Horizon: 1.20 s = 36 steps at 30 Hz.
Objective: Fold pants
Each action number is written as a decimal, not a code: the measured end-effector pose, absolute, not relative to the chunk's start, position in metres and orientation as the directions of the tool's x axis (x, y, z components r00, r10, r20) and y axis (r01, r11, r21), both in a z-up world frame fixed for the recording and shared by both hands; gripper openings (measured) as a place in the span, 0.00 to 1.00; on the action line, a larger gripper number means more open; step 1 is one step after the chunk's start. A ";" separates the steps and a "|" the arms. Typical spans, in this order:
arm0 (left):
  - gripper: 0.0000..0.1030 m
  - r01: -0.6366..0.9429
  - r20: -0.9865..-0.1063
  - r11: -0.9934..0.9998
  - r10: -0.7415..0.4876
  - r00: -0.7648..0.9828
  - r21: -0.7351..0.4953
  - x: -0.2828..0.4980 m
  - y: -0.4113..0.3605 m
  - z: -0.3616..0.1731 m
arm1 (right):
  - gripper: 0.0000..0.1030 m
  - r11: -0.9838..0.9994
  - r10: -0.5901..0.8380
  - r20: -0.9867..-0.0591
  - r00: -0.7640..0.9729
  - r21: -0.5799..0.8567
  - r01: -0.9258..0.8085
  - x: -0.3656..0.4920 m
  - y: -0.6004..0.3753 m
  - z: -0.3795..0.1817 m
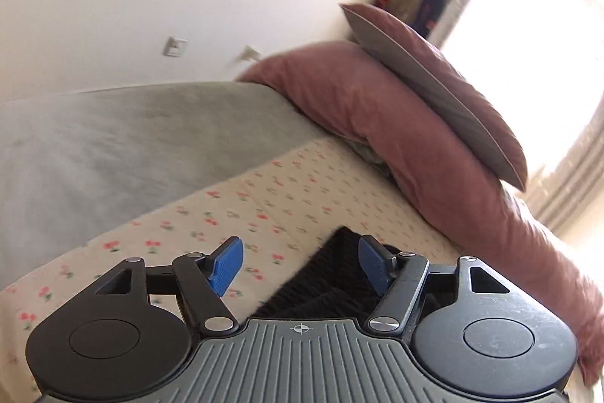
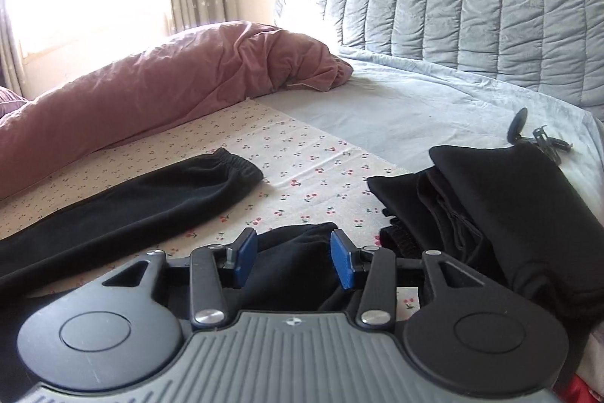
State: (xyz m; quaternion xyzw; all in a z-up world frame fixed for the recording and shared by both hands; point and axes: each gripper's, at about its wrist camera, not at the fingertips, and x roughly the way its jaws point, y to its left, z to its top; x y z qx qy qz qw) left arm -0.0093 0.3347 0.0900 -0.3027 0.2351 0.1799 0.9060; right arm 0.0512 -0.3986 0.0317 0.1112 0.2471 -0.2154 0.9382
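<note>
Black pants (image 2: 124,210) lie spread on the cherry-print sheet (image 2: 302,157). One leg runs from the left to an elastic cuff (image 2: 241,165). A second leg end (image 2: 298,252) lies between the blue pads of my right gripper (image 2: 294,261), which is open just above it. In the left wrist view my left gripper (image 1: 300,265) is open, tilted, with a black ribbed cuff (image 1: 332,274) of the pants under its right finger. Neither gripper holds cloth.
A pile of folded black garments (image 2: 502,210) sits at the right. A pink duvet (image 2: 170,78) lies along the window side, with a pillow (image 1: 434,82) on it. A grey quilted headboard (image 2: 472,6) and grey blanket (image 2: 415,101) lie beyond. A small black tool (image 2: 536,135) lies on the blanket.
</note>
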 end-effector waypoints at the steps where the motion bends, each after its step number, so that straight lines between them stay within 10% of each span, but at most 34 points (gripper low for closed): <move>1: 0.67 -0.431 -0.568 0.776 0.116 0.815 -0.460 0.020 0.331 0.088 | 0.39 0.897 -0.311 -0.523 0.794 0.114 0.426 0.066 -0.399 0.034; 5: 0.67 -0.350 -0.684 0.811 -0.083 0.725 -0.469 0.136 0.323 0.047 | 0.47 0.959 -0.229 -0.521 0.822 0.022 0.282 0.129 -0.402 0.044; 13: 0.61 -0.377 -0.787 0.910 0.103 0.608 -0.172 0.223 0.294 -0.007 | 0.48 0.951 -0.290 -0.651 0.702 -0.116 0.286 0.273 -0.455 0.017; 18: 0.26 -0.349 -0.747 0.935 0.190 0.637 -0.059 0.230 0.275 0.000 | 0.47 0.967 -0.251 -0.716 0.652 -0.151 0.206 0.341 -0.451 -0.022; 19: 0.15 -0.340 -0.729 0.936 0.172 0.663 -0.088 0.228 0.277 0.005 | 0.32 0.967 -0.254 -0.724 0.641 -0.167 0.195 0.350 -0.449 -0.029; 22: 0.13 -0.362 -0.658 0.921 0.185 0.730 -0.143 0.223 0.276 0.031 | 0.13 0.973 -0.228 -0.691 0.686 -0.193 0.128 0.353 -0.435 -0.027; 33: 0.09 -0.437 -0.542 0.887 0.295 0.787 -0.152 0.245 0.286 0.028 | 0.12 0.912 -0.410 -0.230 0.883 -0.137 0.388 0.278 -0.415 0.104; 36: 0.09 -0.465 -0.605 0.882 0.328 0.726 -0.080 0.261 0.288 0.001 | 0.12 0.902 -0.431 -0.308 0.848 -0.159 0.401 0.308 -0.412 0.089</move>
